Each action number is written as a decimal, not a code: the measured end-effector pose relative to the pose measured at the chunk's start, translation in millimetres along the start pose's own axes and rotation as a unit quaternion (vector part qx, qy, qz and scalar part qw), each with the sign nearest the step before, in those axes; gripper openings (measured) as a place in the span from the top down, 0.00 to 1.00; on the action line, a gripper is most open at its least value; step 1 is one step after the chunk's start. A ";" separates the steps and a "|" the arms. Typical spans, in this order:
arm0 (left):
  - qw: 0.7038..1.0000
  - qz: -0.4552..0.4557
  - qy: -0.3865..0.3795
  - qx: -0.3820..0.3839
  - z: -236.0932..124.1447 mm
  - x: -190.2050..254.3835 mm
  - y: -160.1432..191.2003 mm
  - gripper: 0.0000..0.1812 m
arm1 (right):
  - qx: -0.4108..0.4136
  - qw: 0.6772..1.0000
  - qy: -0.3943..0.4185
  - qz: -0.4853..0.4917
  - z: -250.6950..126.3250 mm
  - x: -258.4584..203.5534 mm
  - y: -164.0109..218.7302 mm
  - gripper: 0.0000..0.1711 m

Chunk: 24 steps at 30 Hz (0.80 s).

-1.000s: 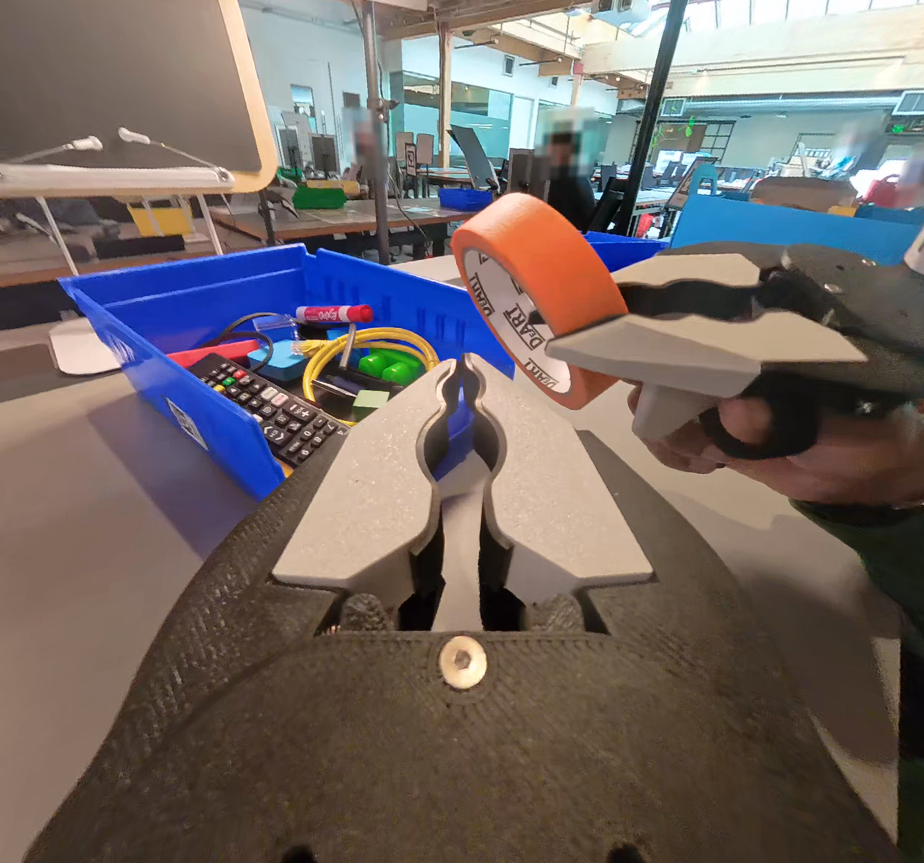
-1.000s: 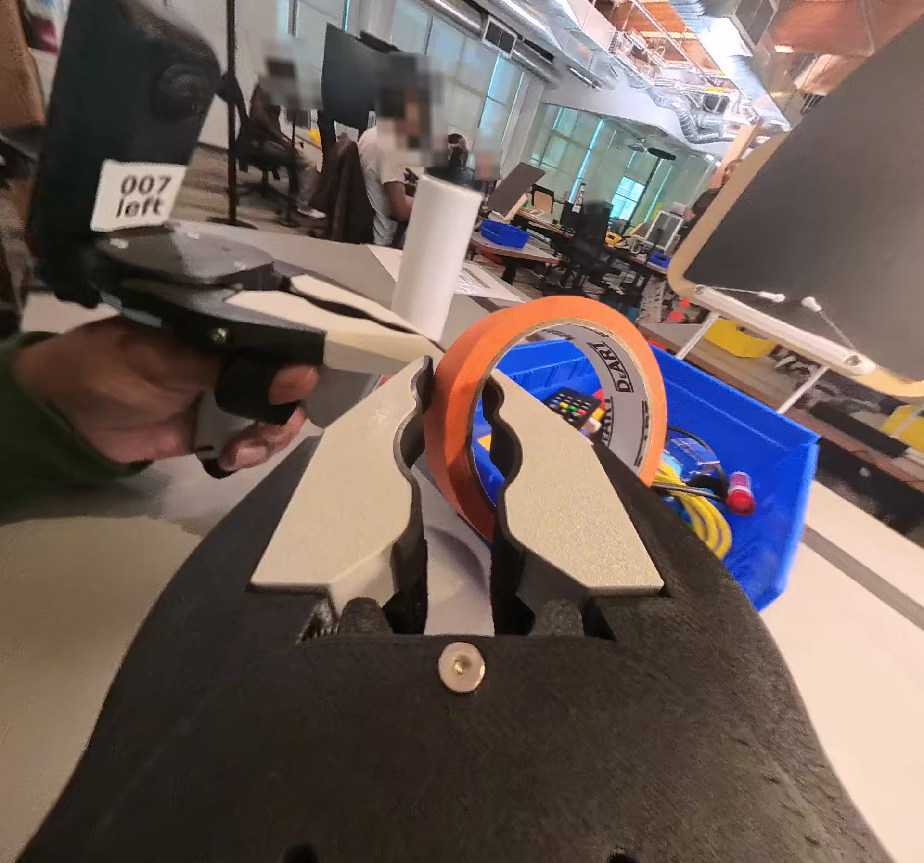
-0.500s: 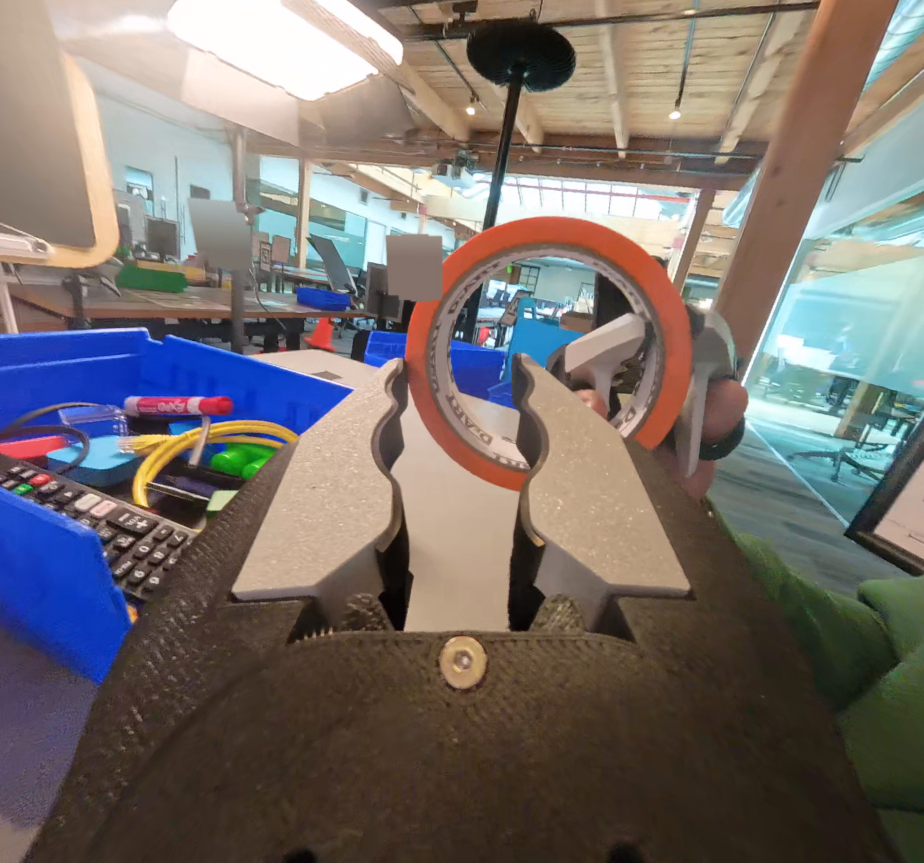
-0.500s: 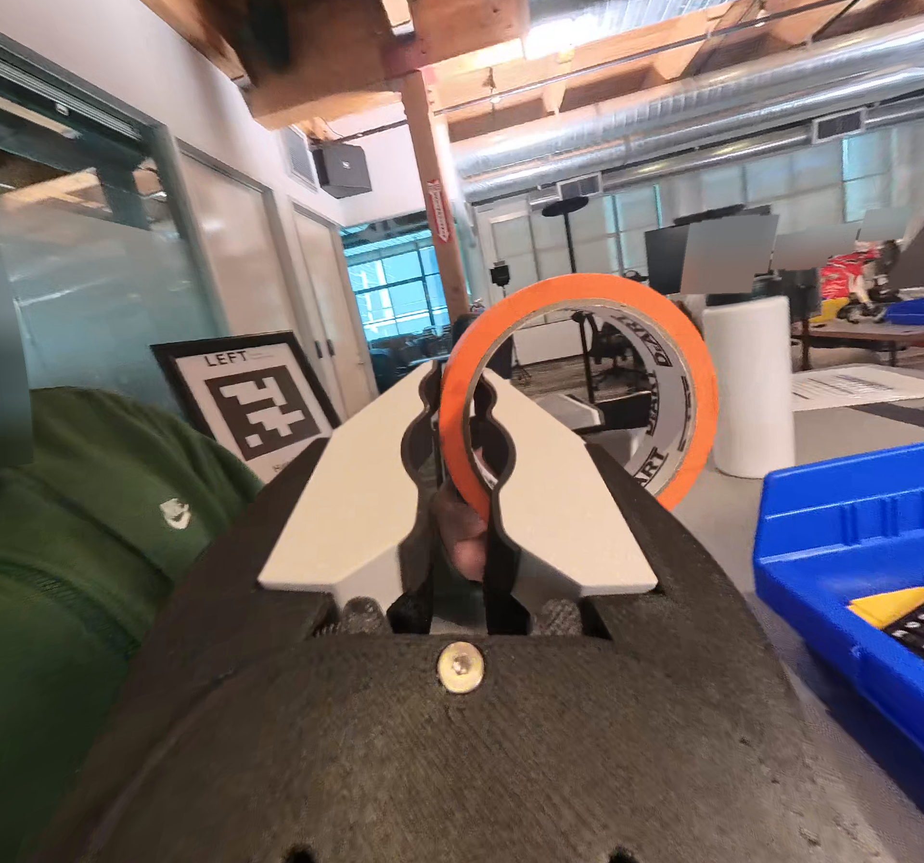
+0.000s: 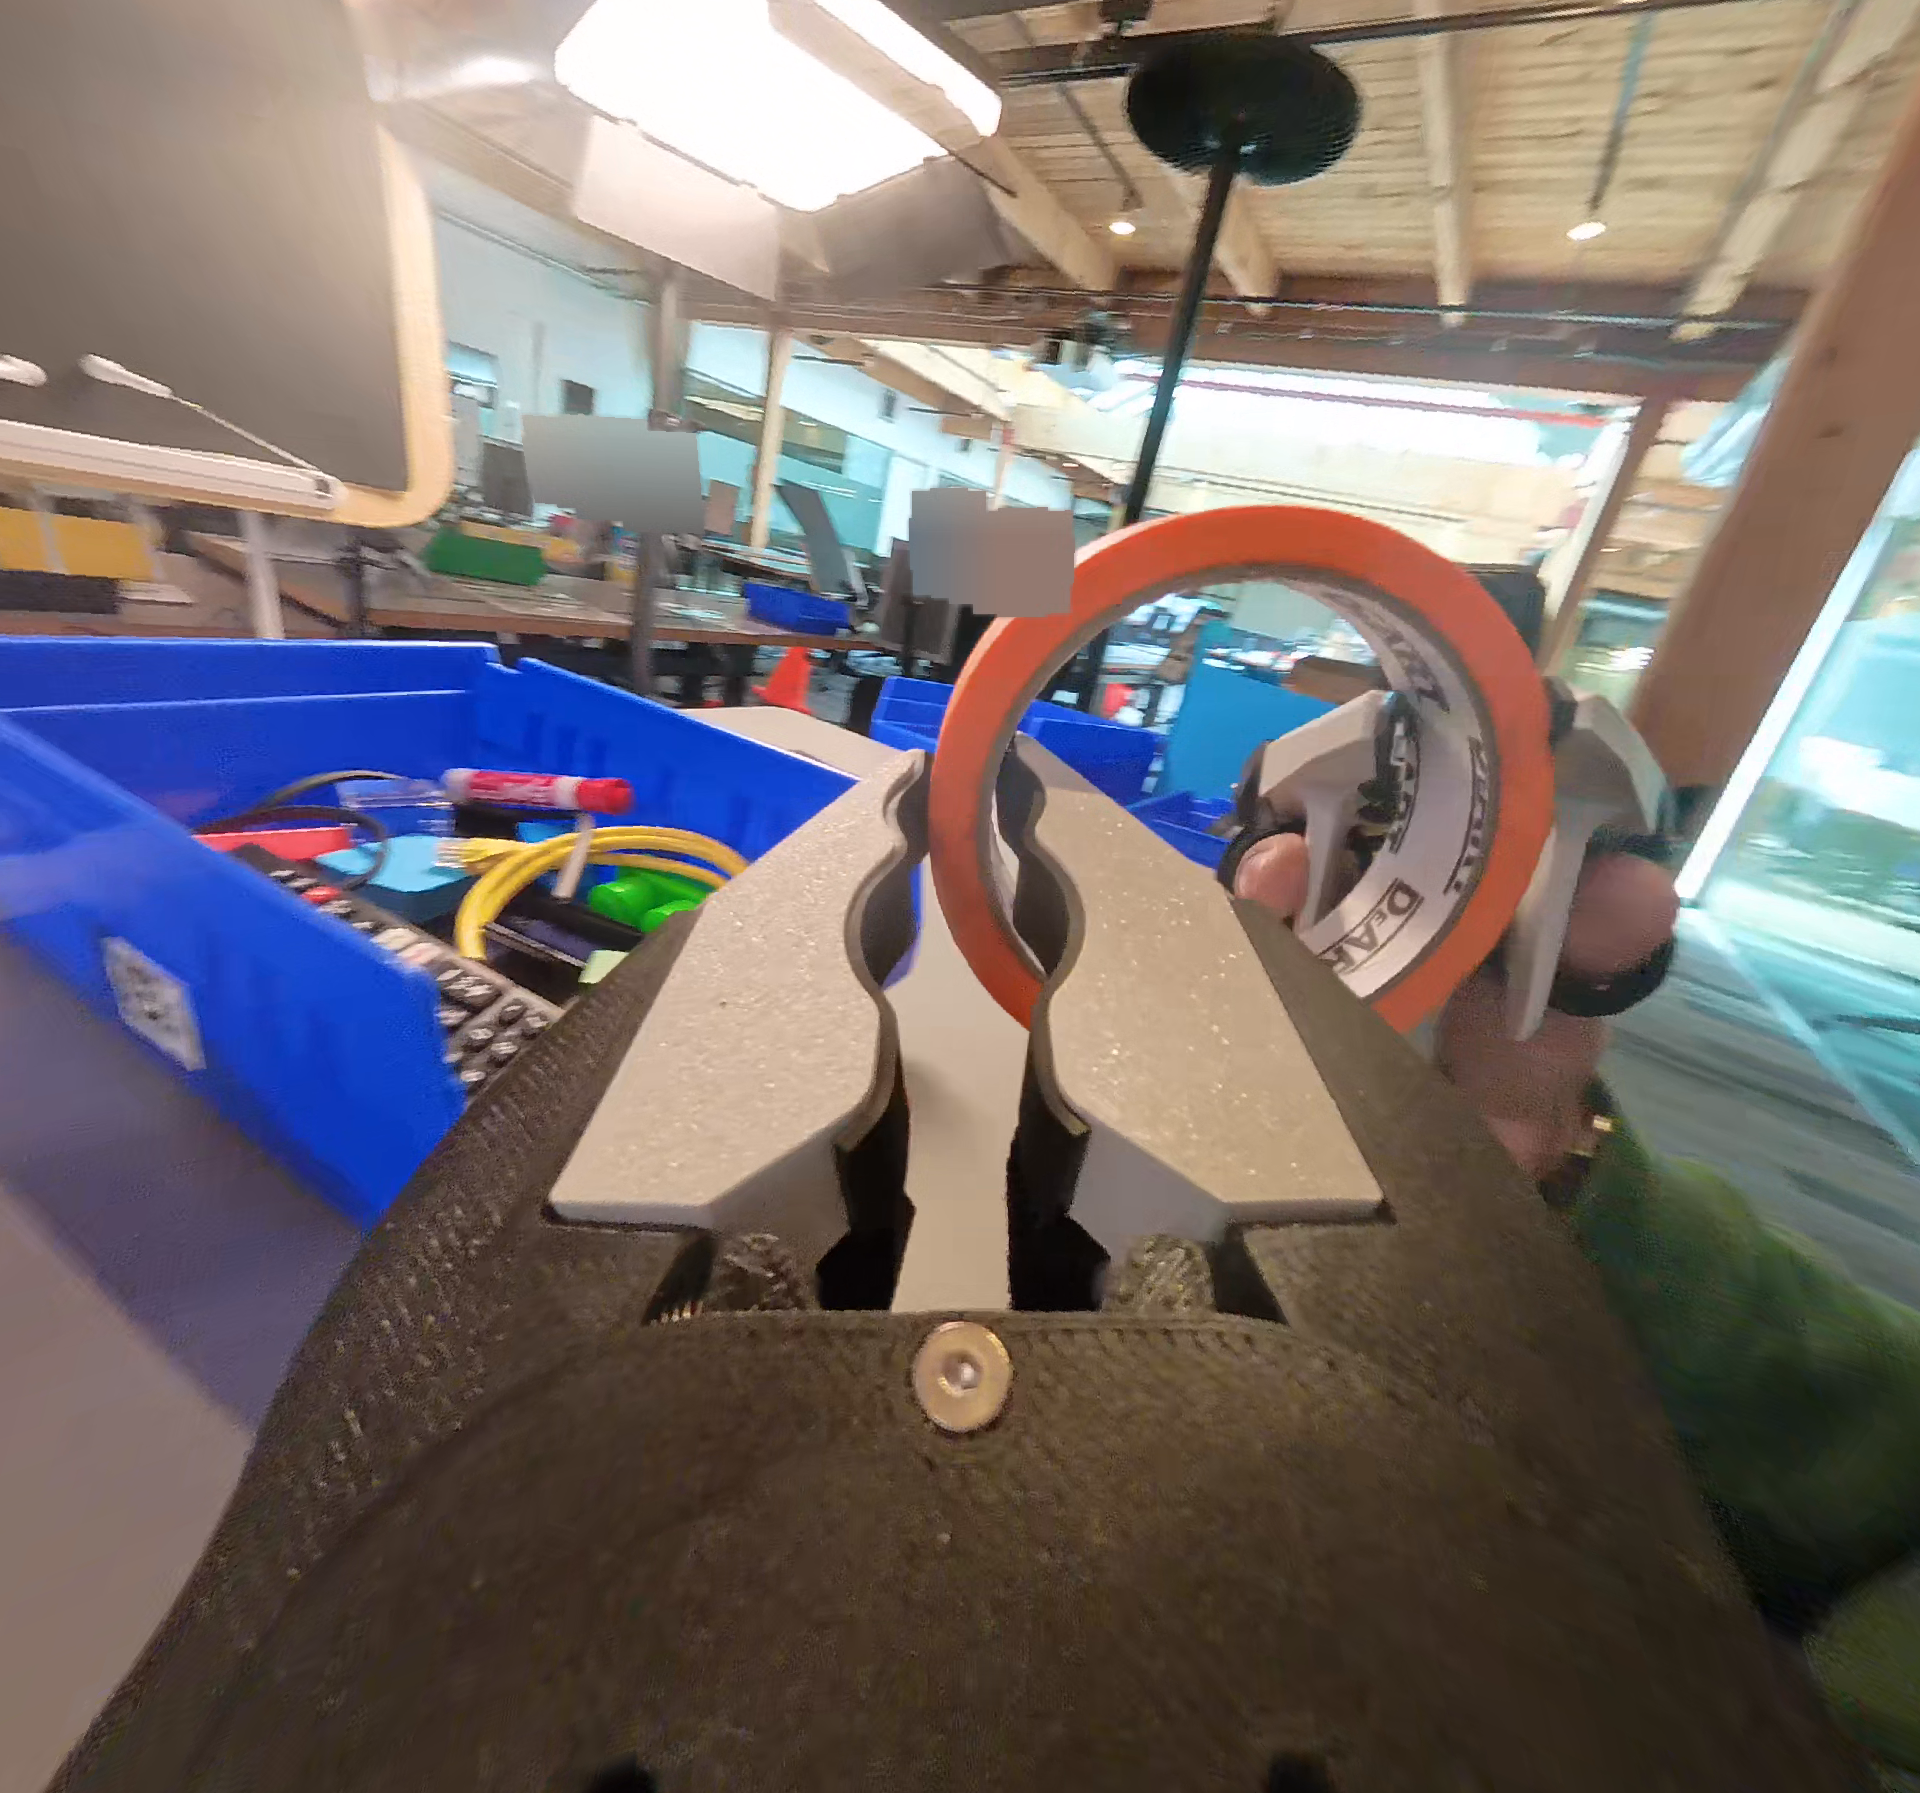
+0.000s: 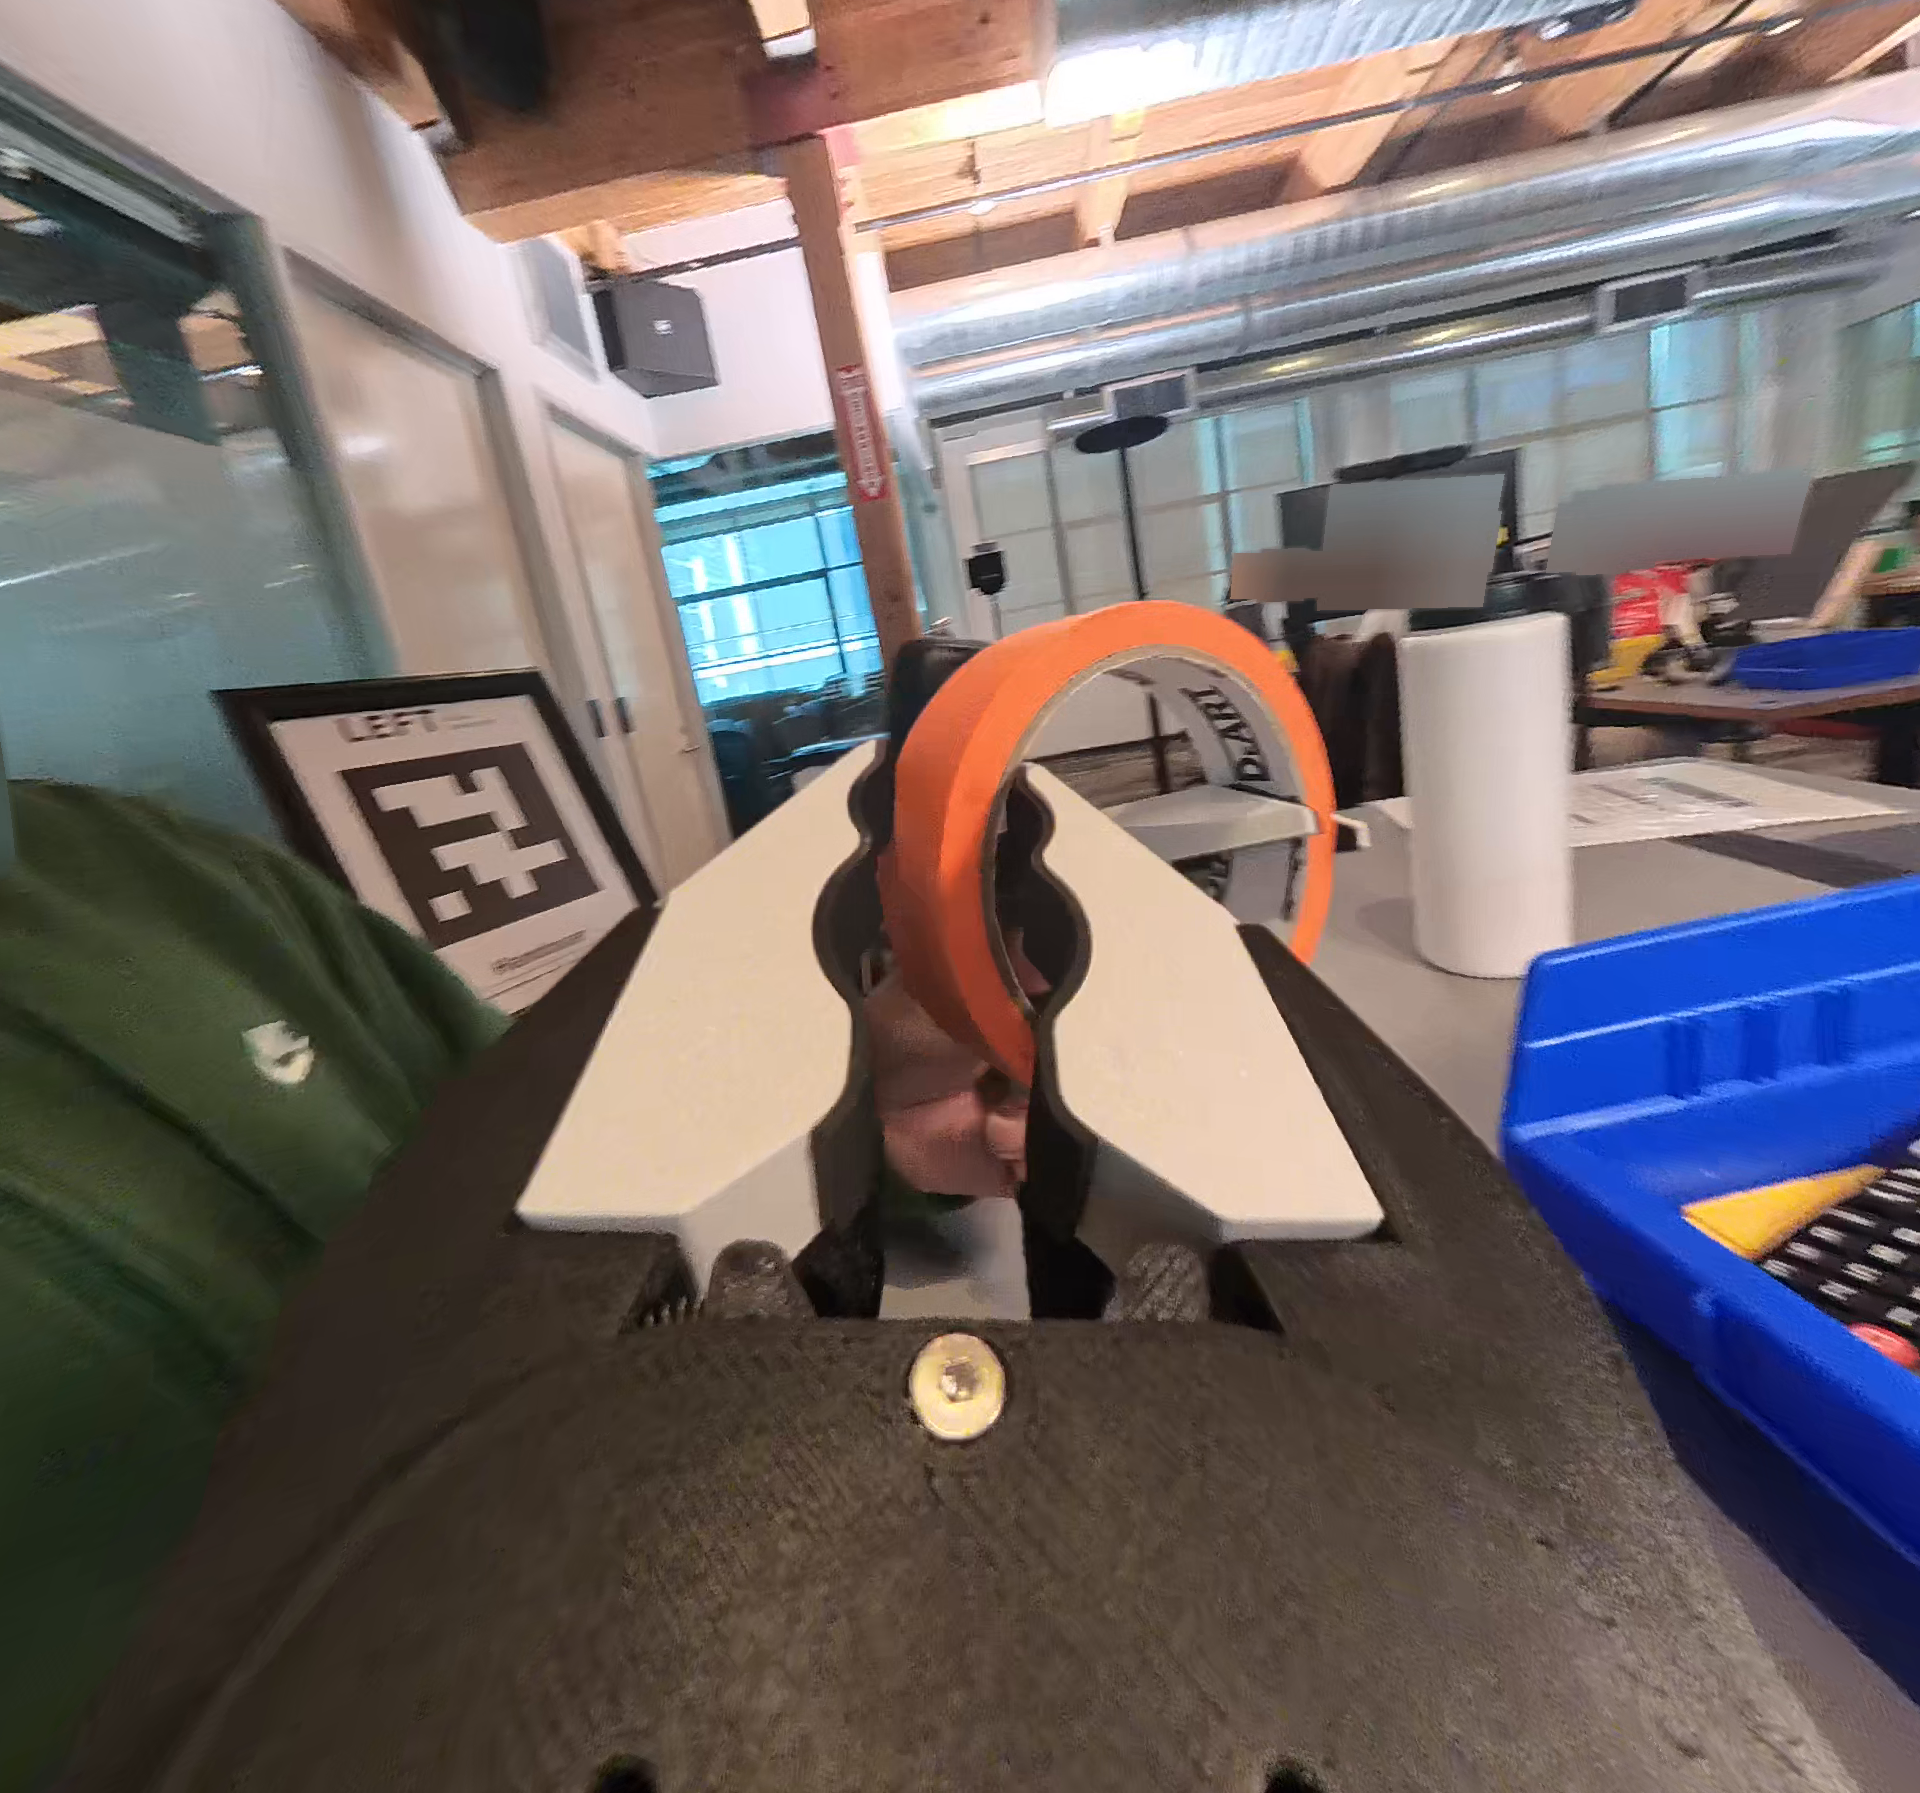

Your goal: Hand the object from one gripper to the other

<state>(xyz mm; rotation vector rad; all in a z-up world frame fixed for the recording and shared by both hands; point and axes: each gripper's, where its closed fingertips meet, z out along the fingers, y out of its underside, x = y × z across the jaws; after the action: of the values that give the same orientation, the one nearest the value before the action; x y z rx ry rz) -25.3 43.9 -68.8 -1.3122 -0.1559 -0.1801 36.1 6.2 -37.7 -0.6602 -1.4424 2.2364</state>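
Both grippers pinch opposite sides of the orange tape roll (image 5: 1236, 538): left gripper (image 5: 964, 808) clamped, right gripper (image 6: 948, 813) clamped, so it can't drop mid-handover.

An open-plan workshop or lab: exposed timber beams (image 6: 665, 81) and silver air ducts (image 6: 1455, 185) run overhead, rows of worktables (image 5: 582, 600) stretch back to large windows (image 6: 1558, 424), and glass-walled rooms (image 6: 156, 548) line one side. A blue parts bin (image 5: 260, 964) of cables and gadgets sits on the grey tabletop (image 6: 1714, 860).
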 end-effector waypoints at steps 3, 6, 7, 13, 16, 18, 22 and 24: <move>0.998 0.032 -0.052 0.001 -3.7 -13.4 -2.7 0.94 | -0.006 0.998 0.050 -0.034 -1.7 12.8 0.1 0.85; 0.995 0.050 -0.081 0.002 -6.5 -20.1 -4.5 0.94 | -0.008 0.996 0.072 -0.045 -1.9 18.2 0.1 0.84; 0.995 0.054 -0.087 0.006 -7.5 -21.2 -5.9 0.94 | -0.007 0.996 0.075 -0.043 -1.9 19.3 -0.1 0.84; 0.991 0.070 -0.111 0.015 -11.1 -25.8 -10.3 0.94 | 0.002 0.997 0.072 0.001 -3.4 23.3 -0.2 0.85; 0.989 0.068 -0.131 0.025 -15.4 -32.7 -14.0 0.94 | 0.028 0.995 0.087 0.027 -9.3 31.4 -7.0 0.88; 0.988 0.041 -0.140 0.049 -22.1 -40.1 -21.1 0.94 | 0.070 0.990 0.109 0.050 -20.5 42.3 -19.3 0.99; 0.989 0.007 -0.147 0.035 -23.3 -49.0 -14.0 0.94 | 0.102 0.982 0.126 0.093 -33.0 56.1 -26.4 1.00; 0.988 0.024 -0.153 0.020 -20.7 -47.9 -10.0 0.94 | 0.092 0.983 0.126 0.094 -30.5 55.9 -22.7 1.00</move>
<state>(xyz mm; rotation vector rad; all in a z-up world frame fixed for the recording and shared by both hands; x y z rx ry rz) -73.9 23.5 -74.8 -1.2974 -0.3856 0.0671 10.3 68.7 -37.4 -1.0115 -1.0753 2.2906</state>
